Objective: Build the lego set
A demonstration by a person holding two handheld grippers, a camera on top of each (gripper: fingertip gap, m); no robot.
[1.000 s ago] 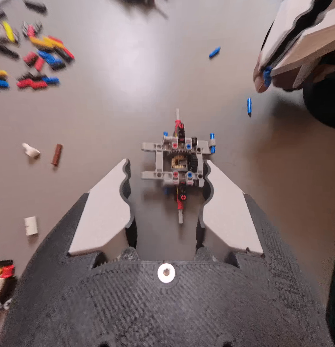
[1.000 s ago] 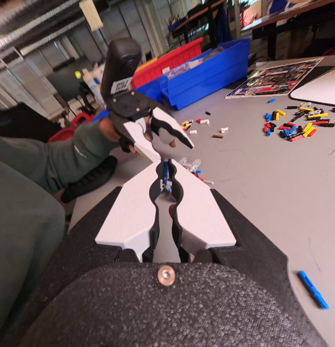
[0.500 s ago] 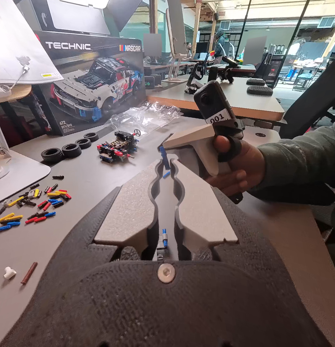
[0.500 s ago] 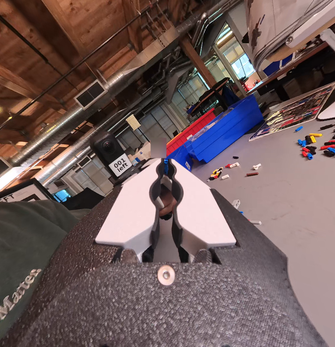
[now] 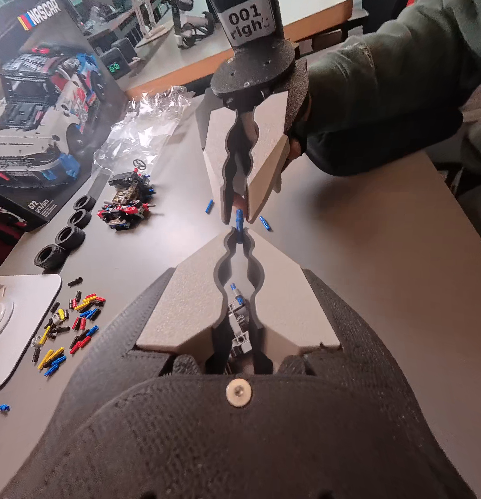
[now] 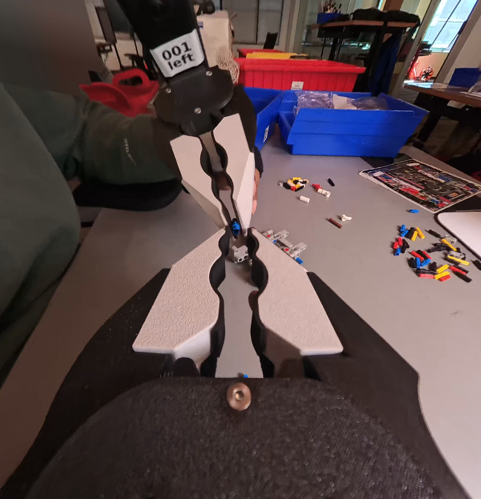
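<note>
Two tongs meet tip to tip above the grey table (image 5: 369, 270). Left tongs (image 5: 239, 234) are clamped on a blue pin (image 5: 239, 224). Right tongs (image 6: 238, 234) stand slightly apart around its far end. A grey toy frame (image 6: 285, 244) lies just below.

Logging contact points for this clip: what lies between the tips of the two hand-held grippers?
A blue pin bridges them in the left wrist view: the left hand-held gripper is shut on one end, while the other end sits between the right hand-held gripper's parted fingertips.
</note>
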